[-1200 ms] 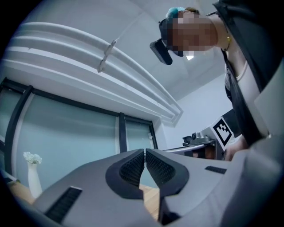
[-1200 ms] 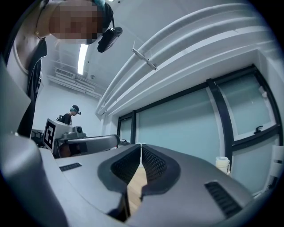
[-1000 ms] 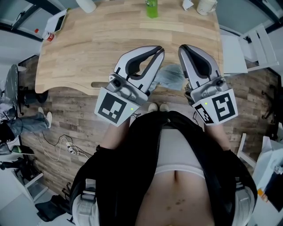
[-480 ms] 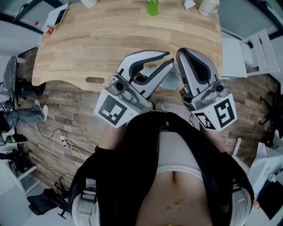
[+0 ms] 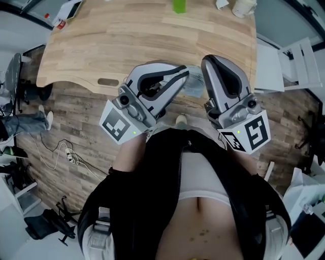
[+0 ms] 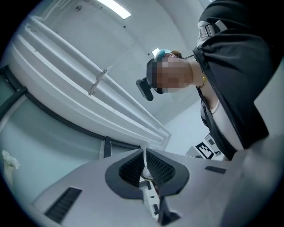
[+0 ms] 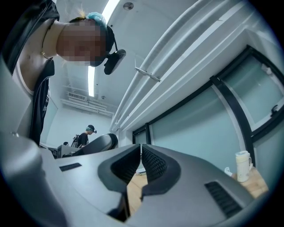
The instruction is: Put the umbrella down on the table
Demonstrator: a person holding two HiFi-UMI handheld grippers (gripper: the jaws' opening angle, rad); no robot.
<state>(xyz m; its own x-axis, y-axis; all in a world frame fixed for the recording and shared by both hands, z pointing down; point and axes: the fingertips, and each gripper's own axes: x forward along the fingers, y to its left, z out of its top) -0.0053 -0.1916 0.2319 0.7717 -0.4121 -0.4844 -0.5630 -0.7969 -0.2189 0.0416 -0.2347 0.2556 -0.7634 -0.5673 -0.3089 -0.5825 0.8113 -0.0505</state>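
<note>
The umbrella [image 5: 194, 87] shows only as a bunch of blue-grey fabric at the near edge of the wooden table [image 5: 127, 45], between and under both grippers. My left gripper [image 5: 184, 71] is shut, its tips just above the fabric. In the left gripper view the left gripper [image 6: 144, 156] points up at the ceiling, with a thin pale sliver between the pads; I cannot tell whether that sliver is a thing. My right gripper [image 5: 209, 60] is shut and empty beside the fabric. In its own view the right gripper [image 7: 140, 153] has bare table [image 7: 133, 188] below.
A green bottle [image 5: 179, 5] and a white cup [image 5: 244, 6] stand at the table's far edge; a white container [image 7: 242, 165] stands on the table by a glass wall. White furniture [image 5: 289, 61] sits right of the table. Cables [image 5: 66, 155] lie on the floor. A person [image 7: 86, 133] stands far off.
Both grippers have drawn back toward the table's near edge and tipped upward. The left one swung a little to the left. The blue-grey fabric stayed between them.
</note>
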